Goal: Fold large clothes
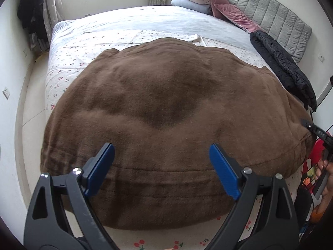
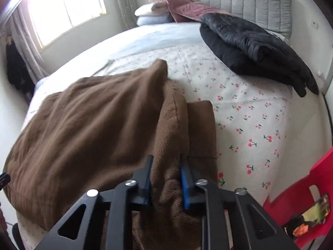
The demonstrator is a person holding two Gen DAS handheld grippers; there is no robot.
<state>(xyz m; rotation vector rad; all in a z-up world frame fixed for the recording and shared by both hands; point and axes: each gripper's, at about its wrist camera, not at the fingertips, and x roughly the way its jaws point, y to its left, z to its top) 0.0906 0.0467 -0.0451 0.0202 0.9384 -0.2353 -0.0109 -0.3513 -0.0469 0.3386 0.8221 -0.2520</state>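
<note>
Brown garment (image 1: 166, 112): spread flat on cherry-print bed (image 2: 249, 112), filling frame centre, long axis left-right in left view. Right tongs (image 2: 166, 177): clenched on its raised edge fold. Left tongs (image 1: 162, 152): released, above near hem. Black jacket (image 2: 256, 48): upper right.

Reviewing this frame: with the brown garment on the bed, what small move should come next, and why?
Probably the left gripper should close on the brown garment's near edge. Its jaws stand open above the cloth, holding nothing, while the right gripper is already clamped on a raised bunch at the right side; lifting with one grip would likely drag the fold crooked.
</note>
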